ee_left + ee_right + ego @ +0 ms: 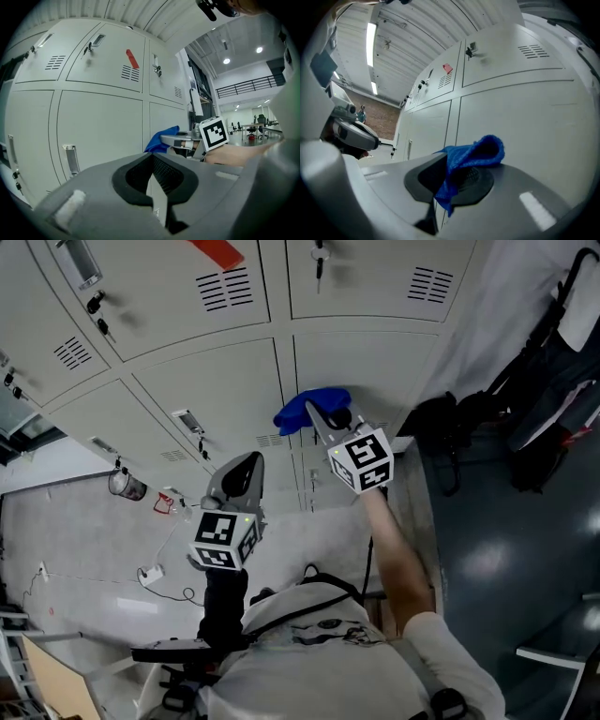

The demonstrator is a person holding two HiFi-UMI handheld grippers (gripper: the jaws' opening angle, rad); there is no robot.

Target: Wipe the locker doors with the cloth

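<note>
A: Right hand-held gripper [317, 412], what's it doing?
B: It's clamping on the blue cloth [302, 409]. The jaws are pinching a fold, the rest is bunching up over one jaw, and a corner is hanging down between them in the right gripper view
A: And where's the cloth sitting?
B: It's lying up against the locker doors [375, 362], at the seam between two lower doors, just under the upper row. In the left gripper view it's looking like it's touching the metal, but I can't tell how firmly
A: Left hand-held gripper [246, 468]?
B: It's hanging lower and to the left, well apart from the cloth, pointing at the neighbouring lower door. Its jaws are sitting together with only a thin slit showing, nothing between them
A: Arm?
B: The person's right arm [394, 549] is stretching out straight toward the doors, with a bare forearm and a light sleeve at the shoulder
A: Anything else worth tagging?
B: A red tag [217, 251] is sticking on an upper door beside its vent slots. Keys [320, 263] are dangling from the lock of the next upper door. Dark bags [548, 390] are sitting right of the lockers on the grey floor [506, 568], and a white cable [150, 573] is lying at the lower left
</note>
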